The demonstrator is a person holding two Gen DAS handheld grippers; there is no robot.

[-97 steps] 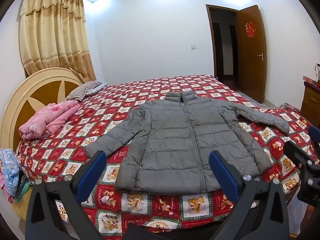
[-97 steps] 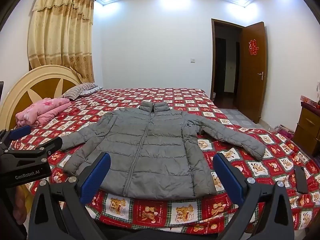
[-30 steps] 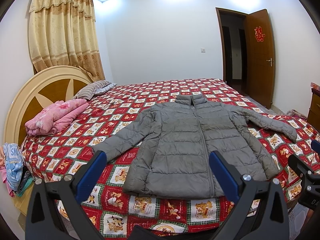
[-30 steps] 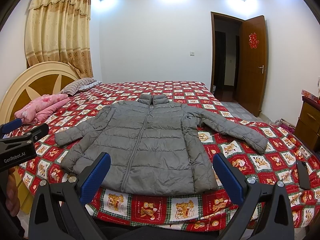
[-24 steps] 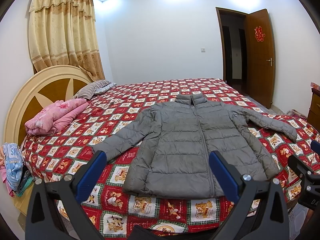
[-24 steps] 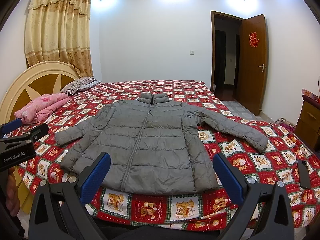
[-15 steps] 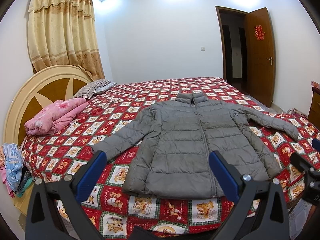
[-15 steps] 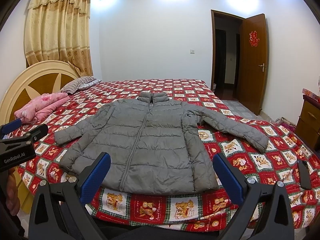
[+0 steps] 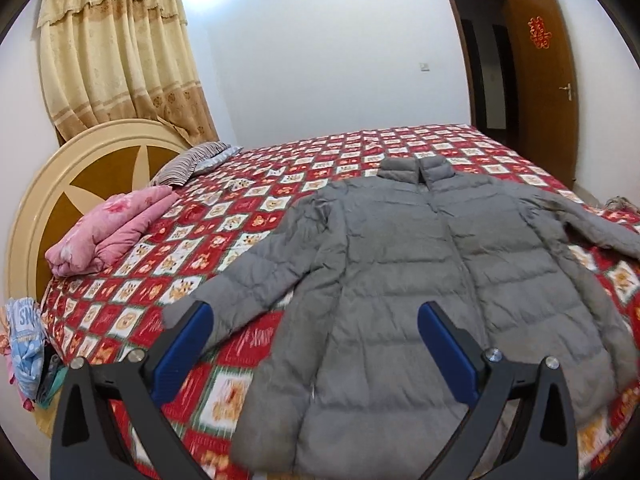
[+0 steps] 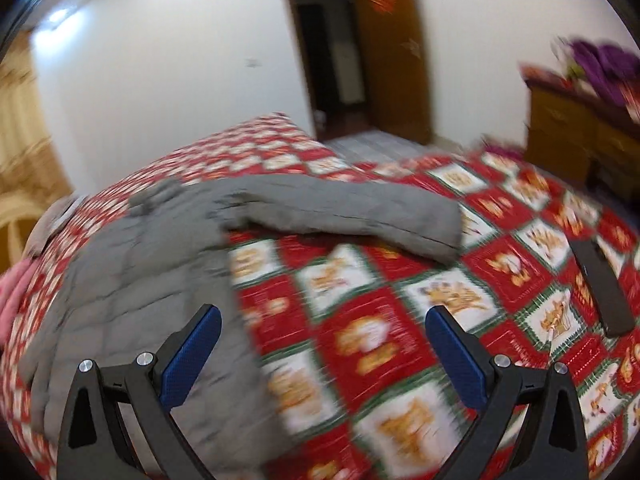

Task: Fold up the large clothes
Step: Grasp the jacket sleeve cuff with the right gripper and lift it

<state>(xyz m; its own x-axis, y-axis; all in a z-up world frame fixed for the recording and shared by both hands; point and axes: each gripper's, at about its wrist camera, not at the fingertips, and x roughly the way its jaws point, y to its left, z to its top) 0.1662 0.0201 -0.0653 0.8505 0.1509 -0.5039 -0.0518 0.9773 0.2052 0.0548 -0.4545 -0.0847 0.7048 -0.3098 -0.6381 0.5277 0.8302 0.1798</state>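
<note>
The left gripper [image 9: 314,350] has its fingers [image 9: 182,354] spread wide and holds nothing; it has dropped closer to the bed [image 9: 224,216] than half a second ago, and its fingers now frame the jacket [image 9: 404,280] hem and left sleeve. The right gripper [image 10: 322,360], fingers [image 10: 456,360] also wide and empty, has swung right and down; its view is now blurred and centres on the quilt beside the jacket [image 10: 132,280], with the right sleeve [image 10: 352,216] stretched across ahead. The jacket lies flat, zipped, collar away, as before. A dark phone [image 10: 602,288] lies on the quilt at right.
</note>
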